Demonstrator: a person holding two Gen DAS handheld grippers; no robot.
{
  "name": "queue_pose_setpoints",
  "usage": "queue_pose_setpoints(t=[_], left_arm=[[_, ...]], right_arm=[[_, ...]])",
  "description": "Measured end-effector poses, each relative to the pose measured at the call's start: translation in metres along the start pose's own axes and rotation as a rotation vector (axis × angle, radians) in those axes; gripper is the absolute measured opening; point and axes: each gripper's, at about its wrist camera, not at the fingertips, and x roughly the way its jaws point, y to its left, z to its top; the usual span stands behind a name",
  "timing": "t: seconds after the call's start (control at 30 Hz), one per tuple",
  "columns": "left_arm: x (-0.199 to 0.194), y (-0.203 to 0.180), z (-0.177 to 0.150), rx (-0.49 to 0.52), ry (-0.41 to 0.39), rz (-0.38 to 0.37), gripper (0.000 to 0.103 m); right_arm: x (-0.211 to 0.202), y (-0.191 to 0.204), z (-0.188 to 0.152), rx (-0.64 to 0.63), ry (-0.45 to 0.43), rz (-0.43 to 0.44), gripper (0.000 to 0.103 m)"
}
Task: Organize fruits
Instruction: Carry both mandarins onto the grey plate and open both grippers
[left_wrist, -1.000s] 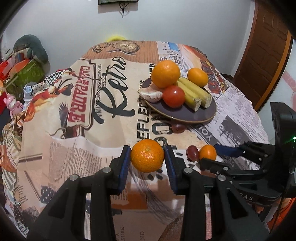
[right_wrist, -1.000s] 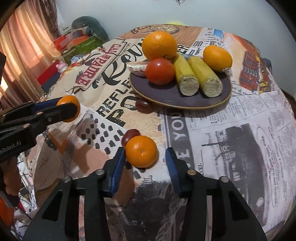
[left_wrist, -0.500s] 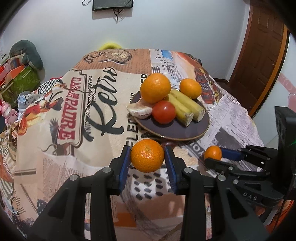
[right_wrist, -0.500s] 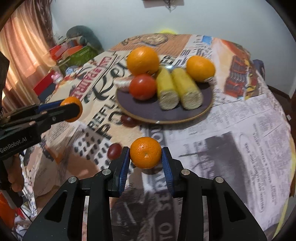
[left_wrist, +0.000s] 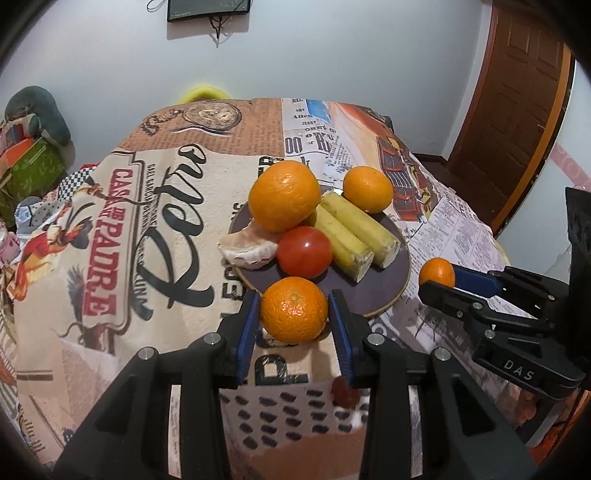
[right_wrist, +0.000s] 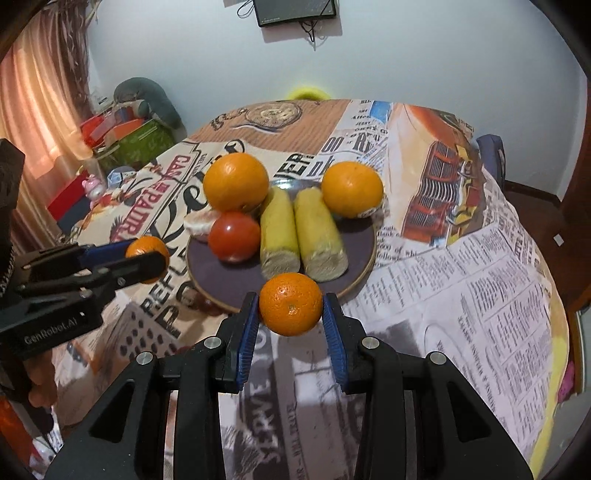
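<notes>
My left gripper (left_wrist: 294, 312) is shut on a tangerine (left_wrist: 294, 309) and holds it in the air at the near rim of a dark plate (left_wrist: 400, 275). My right gripper (right_wrist: 290, 306) is shut on a second tangerine (right_wrist: 290, 303), also raised at the plate's near rim (right_wrist: 364, 266). The plate holds a large orange (left_wrist: 284, 195), a smaller orange (left_wrist: 367, 189), two banana pieces (left_wrist: 351, 236), a tomato (left_wrist: 304, 252) and a peeled citrus piece (left_wrist: 248, 248). Each gripper shows in the other's view, the right one (left_wrist: 437, 275) and the left one (right_wrist: 147, 254).
A small dark red fruit (left_wrist: 345, 392) lies on the printed tablecloth (left_wrist: 147, 229) below my left gripper. Another one (right_wrist: 207, 303) sits by the plate's near left rim. Boxes and toys (right_wrist: 122, 136) stand left of the table. A wooden door (left_wrist: 513, 92) is at the right.
Both grippers have risen and moved forward to the plate with their tangerines. The right gripper closed on its tangerine and lifted it off the cloth.
</notes>
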Motion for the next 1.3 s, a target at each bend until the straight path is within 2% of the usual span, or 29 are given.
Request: queue_pose_setpoints(t=[0.43,0.7,0.87,1.03,1.17,1.3], left_arm=[[0.034,-0.009,0.011,0.01,0.03,-0.047,0.037],[0.041,-0.009,0.013,0.008,0.034,-0.049,0.037],[0.039,-0.011,0.013,0.02,0.021,-0.045,0.037],[0.03,-0.012,0.015,0.027,-0.006,-0.041,0.047],[0.021,-0.011,0.016,0.023,-0.022,-0.032,0.05],[0.01,-0.007,0.016,0.015,-0.034,-0.026,0.05]], right_arm=[[0.024,-0.006,0.006,-0.01,0.018,-0.01,0.032],[0.034,-0.009,0.005,-0.006,0.035,-0.008,0.032],[0.036,-0.009,0.006,-0.01,0.041,-0.013,0.032],[0.037,-0.009,0.006,-0.01,0.054,-0.017,0.032],[0.033,-0.009,0.006,-0.007,0.051,-0.015,0.032],[0.022,-0.006,0.008,-0.013,0.025,-0.027,0.04]])
